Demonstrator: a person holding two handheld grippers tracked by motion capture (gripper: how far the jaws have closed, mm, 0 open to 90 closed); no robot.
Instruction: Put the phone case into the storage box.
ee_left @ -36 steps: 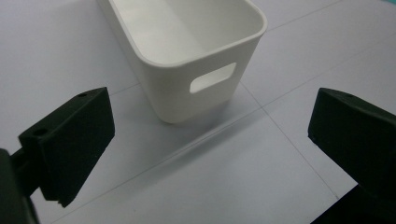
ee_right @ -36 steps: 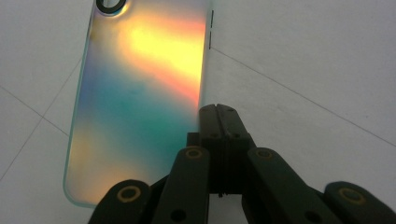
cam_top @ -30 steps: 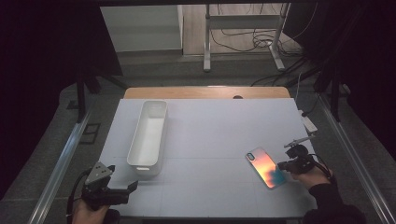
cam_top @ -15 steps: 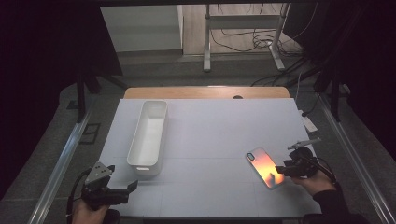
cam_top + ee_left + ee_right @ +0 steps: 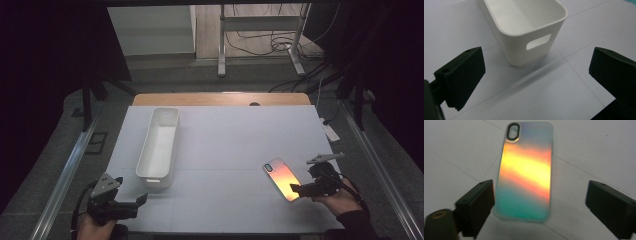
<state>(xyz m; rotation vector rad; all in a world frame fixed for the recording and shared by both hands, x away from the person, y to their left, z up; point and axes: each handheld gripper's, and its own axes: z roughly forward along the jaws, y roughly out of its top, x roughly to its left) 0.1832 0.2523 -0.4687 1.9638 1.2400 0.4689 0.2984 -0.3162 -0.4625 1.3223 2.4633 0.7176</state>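
The approach step is judged in hand: the right gripper point(image 5: 539, 207) is held spread around the near end of the phone case point(image 5: 526, 170) (flat on the table point(image 5: 225, 135)); closing is called for next, while the left gripper point(image 5: 534, 82) is kept spread facing the white bin point(image 5: 524, 30)

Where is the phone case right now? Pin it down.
In the high view, the iridescent phone case lies flat on the table's right near side, just ahead of the open right hand-held gripper, well right of the white bin.
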